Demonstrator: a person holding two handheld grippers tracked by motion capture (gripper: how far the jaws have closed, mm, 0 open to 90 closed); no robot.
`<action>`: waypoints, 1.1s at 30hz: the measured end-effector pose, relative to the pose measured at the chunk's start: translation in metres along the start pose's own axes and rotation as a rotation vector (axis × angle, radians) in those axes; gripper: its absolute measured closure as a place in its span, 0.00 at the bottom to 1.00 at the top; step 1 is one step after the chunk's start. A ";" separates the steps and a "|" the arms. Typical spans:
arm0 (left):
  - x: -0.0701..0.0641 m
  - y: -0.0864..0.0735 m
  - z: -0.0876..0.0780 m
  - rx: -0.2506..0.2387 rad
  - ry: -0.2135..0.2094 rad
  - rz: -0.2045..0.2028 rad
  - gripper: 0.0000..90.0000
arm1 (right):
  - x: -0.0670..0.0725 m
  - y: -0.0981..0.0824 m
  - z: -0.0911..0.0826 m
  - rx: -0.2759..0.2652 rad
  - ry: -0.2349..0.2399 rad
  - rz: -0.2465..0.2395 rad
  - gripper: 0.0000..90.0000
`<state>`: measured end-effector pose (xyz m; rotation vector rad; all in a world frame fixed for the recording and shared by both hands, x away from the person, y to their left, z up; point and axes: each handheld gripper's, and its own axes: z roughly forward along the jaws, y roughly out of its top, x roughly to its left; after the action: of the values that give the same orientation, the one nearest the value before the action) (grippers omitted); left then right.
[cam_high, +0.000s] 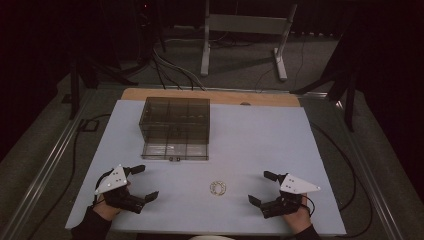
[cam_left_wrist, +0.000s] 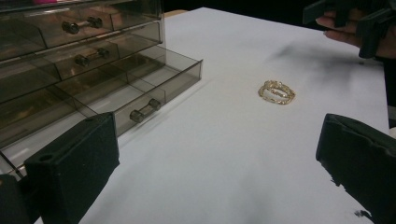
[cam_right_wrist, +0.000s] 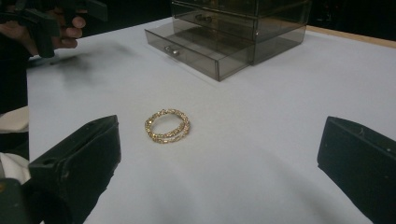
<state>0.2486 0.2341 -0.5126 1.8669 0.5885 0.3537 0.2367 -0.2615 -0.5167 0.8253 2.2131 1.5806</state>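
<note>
The person wears dark long sleeves that reach the wrists, and each hand carries a black two-jaw gripper: the left gripper (cam_high: 139, 182) and the right gripper (cam_high: 263, 187). Each has blocky matt-black jaws with soft, slightly fuzzy faces. A pale grey three-cornered plate dotted with small screws tops each one, and a thin black cable trails from it.

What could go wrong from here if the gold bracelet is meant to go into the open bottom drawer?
The bracelet lies flat on the smooth table, so jaws closing on it may just push it along. The open bottom drawer is shallow, so a drop from height could miss or bounce out. Both grippers flank it and could collide.
</note>
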 end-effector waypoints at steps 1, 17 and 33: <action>0.000 0.000 0.000 0.009 0.001 0.003 0.00 | 0.000 0.000 0.000 -0.002 -0.001 0.002 0.00; -0.004 0.014 0.001 0.016 -0.014 -0.004 0.00 | 0.001 0.002 -0.001 -0.017 -0.022 0.011 0.00; -0.010 0.049 0.027 0.026 -0.062 -0.004 0.00 | 0.001 0.002 -0.002 -0.015 -0.037 0.024 0.00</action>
<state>0.2649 0.1939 -0.4766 1.8946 0.5576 0.2859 0.2353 -0.2627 -0.5144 0.8732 2.1712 1.5784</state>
